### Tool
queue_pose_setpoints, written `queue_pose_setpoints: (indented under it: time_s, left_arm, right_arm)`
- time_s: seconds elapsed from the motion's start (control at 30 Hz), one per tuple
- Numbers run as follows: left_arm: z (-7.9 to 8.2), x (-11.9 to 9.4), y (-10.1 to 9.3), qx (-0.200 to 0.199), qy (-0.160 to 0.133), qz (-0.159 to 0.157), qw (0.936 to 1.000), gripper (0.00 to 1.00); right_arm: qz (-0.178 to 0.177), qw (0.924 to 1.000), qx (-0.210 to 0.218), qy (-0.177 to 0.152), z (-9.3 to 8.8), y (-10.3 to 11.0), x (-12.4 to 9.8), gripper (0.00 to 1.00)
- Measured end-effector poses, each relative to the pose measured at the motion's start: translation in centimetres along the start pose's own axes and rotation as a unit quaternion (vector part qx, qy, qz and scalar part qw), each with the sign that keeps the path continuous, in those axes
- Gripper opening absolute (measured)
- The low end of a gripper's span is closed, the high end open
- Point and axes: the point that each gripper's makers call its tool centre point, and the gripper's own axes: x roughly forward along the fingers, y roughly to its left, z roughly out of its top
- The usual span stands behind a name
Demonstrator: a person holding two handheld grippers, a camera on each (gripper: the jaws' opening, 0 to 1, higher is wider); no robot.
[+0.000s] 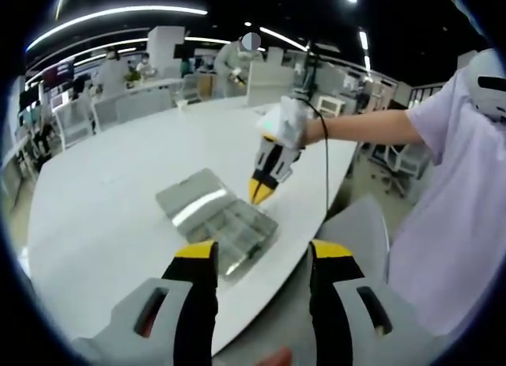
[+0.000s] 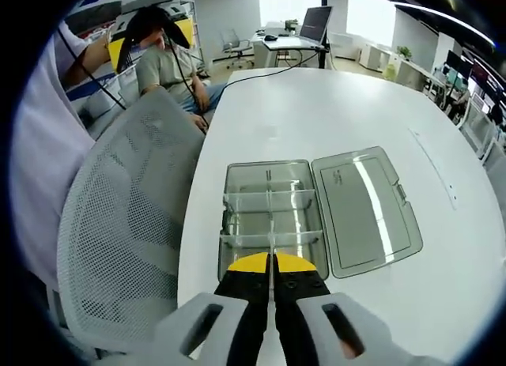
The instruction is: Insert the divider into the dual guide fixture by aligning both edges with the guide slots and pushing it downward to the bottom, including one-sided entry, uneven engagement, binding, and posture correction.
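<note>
The clear box (image 2: pixel 273 220) lies on the white table (image 2: pixel 332 105), lid (image 2: pixel 364 208) flung open beside it. The right gripper (image 2: pixel 271 273), jaws pinched on a thin clear divider (image 2: pixel 270 243), hangs over the box's near compartment. The left gripper (image 1: pixel 261 251) (jaws spread wide) holds nothing.

Black claw (image 2: pixel 271 281), yellow tips; lilac short sleeve (image 1: pixel 443 117).

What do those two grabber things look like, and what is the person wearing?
Each gripper is light grey with two black jaws tipped in yellow: the left gripper and the right gripper match. In the left gripper view, the right gripper has a white upper body, and a thin black cable hangs by it. The person wears a pale lilac short-sleeved shirt.
</note>
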Motion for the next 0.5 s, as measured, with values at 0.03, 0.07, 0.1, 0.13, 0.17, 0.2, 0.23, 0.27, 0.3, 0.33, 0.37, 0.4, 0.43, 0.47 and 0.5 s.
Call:
queue_pose_setpoints:
  time_s: [0.03, 0.07, 0.1, 0.13, 0.17, 0.2, 0.23, 0.27, 0.3, 0.33, 0.37, 0.4, 0.43, 0.47, 0.5]
  left_arm:
    - [-0.03, 0.01, -0.01, 0.000, 0.000, 0.000, 1.0000, 0.44]
    - [-0.05, 0.02, -0.02, -0.001, 0.000, -0.001, 1.0000, 0.44]
    - [-0.05, 0.03, -0.01, -0.001, -0.001, -0.001, 1.0000, 0.44]
    - [-0.05, 0.02, 0.00, -0.001, -0.001, -0.001, 1.0000, 0.44]
    - [-0.04, 0.01, 0.01, -0.002, -0.002, 0.000, 1.0000, 0.44]
    - [-0.03, -0.02, 0.04, -0.002, -0.003, 0.000, 1.0000, 0.44]
    - [-0.05, -0.05, 0.07, -0.002, -0.004, 0.000, 1.0000, 0.44]
    - [-0.05, -0.09, 0.08, -0.003, -0.005, 0.000, 1.0000, 0.44]
    - [-0.06, -0.11, 0.09, -0.003, -0.006, 0.001, 1.0000, 0.44]
    - [-0.09, -0.14, 0.09, -0.003, -0.006, 0.001, 1.0000, 0.44]
    - [-0.13, -0.16, 0.10, -0.004, -0.006, 0.001, 1.0000, 0.44]
    - [-0.15, -0.18, 0.10, -0.004, -0.007, 0.001, 1.0000, 0.44]
    - [-0.19, -0.20, 0.08, -0.005, -0.008, 0.001, 1.0000, 0.44]
    - [-0.21, -0.22, 0.08, -0.004, -0.008, 0.001, 1.0000, 0.44]
    - [-0.26, -0.26, 0.08, -0.005, -0.008, 0.001, 1.0000, 0.44]
  right_arm:
    - [0.000, 1.0000, -0.004, 0.004, 0.02, 0.06, 0.00, 0.00]
    - [0.000, 0.9999, -0.009, 0.009, 0.00, 0.11, 0.01, 0.00]
    - [-0.001, 0.9999, -0.010, 0.012, -0.02, 0.09, -0.01, 0.00]
    - [-0.001, 0.9998, -0.012, 0.015, -0.04, 0.13, -0.02, 0.00]
    - [0.000, 0.9998, -0.012, 0.016, -0.06, 0.14, -0.03, 0.00]
    - [0.001, 0.9998, -0.011, 0.019, -0.13, 0.19, -0.05, 0.00]
    - [0.000, 0.9997, -0.012, 0.022, -0.21, 0.15, -0.07, 0.00]
    - [-0.001, 0.9996, -0.011, 0.026, -0.28, 0.12, -0.08, 0.00]
    - [0.000, 0.9996, -0.008, 0.027, -0.29, 0.13, -0.07, 0.00]
    - [0.001, 0.9996, -0.007, 0.028, -0.26, 0.19, -0.04, 0.00]
    - [-0.001, 0.9995, -0.006, 0.031, -0.23, 0.12, 0.04, 0.00]
    - [-0.001, 0.9994, -0.006, 0.034, -0.23, 0.13, 0.11, 0.00]
    - [0.000, 0.9992, -0.005, 0.040, -0.24, 0.20, 0.23, 0.00]
    - [-0.001, 0.9991, -0.004, 0.042, -0.21, 0.16, 0.32, 0.00]
    - [-0.002, 0.9988, -0.007, 0.048, -0.20, 0.15, 0.39, 0.00]
